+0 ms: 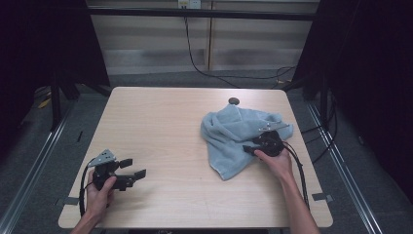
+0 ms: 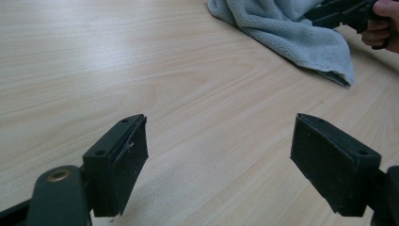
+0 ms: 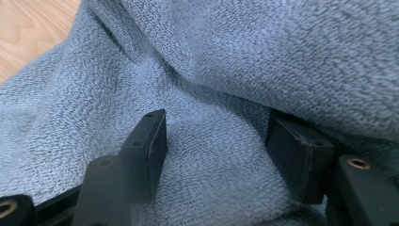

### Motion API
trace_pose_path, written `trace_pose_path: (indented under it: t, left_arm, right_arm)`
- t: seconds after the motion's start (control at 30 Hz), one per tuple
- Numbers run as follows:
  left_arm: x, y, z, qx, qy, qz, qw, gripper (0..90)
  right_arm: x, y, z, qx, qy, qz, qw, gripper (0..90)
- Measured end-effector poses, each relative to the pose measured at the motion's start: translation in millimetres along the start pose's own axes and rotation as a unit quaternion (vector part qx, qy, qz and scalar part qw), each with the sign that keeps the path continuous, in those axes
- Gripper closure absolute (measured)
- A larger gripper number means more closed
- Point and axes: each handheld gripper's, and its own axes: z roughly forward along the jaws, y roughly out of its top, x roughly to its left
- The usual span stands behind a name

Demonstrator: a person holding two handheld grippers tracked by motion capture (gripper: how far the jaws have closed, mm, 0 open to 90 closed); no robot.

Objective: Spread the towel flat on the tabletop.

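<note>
A light blue towel (image 1: pixel 229 136) lies crumpled on the right half of the wooden table (image 1: pixel 160 122). My right gripper (image 1: pixel 249 147) is pushed into the towel's right side from the near edge. In the right gripper view its jaws (image 3: pixel 214 132) stand apart, with terry cloth (image 3: pixel 211 56) lying between them and a fold draped over the right jaw; the pads do not pinch it. My left gripper (image 1: pixel 134 168) rests at the near left of the table, open and empty (image 2: pixel 219 141). Its view looks across bare wood to the towel (image 2: pixel 291 33) and the other gripper (image 2: pixel 339 12).
A small dark round spot (image 1: pixel 234 101) sits on the table just beyond the towel. Black cables (image 1: pixel 195 58) run over the floor behind the table. Dark curtains (image 1: pixel 44 44) and metal rails flank both sides.
</note>
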Motion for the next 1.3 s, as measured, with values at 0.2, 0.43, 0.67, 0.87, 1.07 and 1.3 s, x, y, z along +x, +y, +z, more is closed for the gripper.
trace_pose_path:
  t: [0.2,0.43,0.67,0.87,1.07,1.3]
  left_arm:
    - [-1.7,0.0,2.9,0.004,-0.001,0.003,1.0,19.0]
    - [-3.1,0.7,4.5,0.003,-0.007,-0.002,1.0,20.4]
    - [-15.0,4.2,13.1,0.017,-0.02,0.02,0.9994,20.5]
    - [-23.5,4.8,20.0,0.03,-0.045,0.031,0.9981,22.8]
    - [-26.1,5.2,20.2,0.034,-0.049,0.038,0.9975,27.5]
    - [-30.9,4.0,20.9,0.042,-0.056,0.049,0.9963,40.1]
  right_arm:
    - [6.9,-1.5,3.4,0.005,-0.02,-0.014,0.9997,40.5]
    - [22.2,-7.3,-1.1,0.003,-0.013,-0.002,0.9999,58.6]
    - [58.8,-9.9,0.1,0.004,0.015,-0.016,0.9998,70.2]
    - [85.3,-6.3,8.6,0.001,0.048,-0.014,0.9987,71.9]
    - [113.8,-1.3,19.4,0.0,0.076,-0.021,0.9969,71.7]
    - [155.1,9.2,29.4,0.001,0.128,-0.04,0.991,61.9]
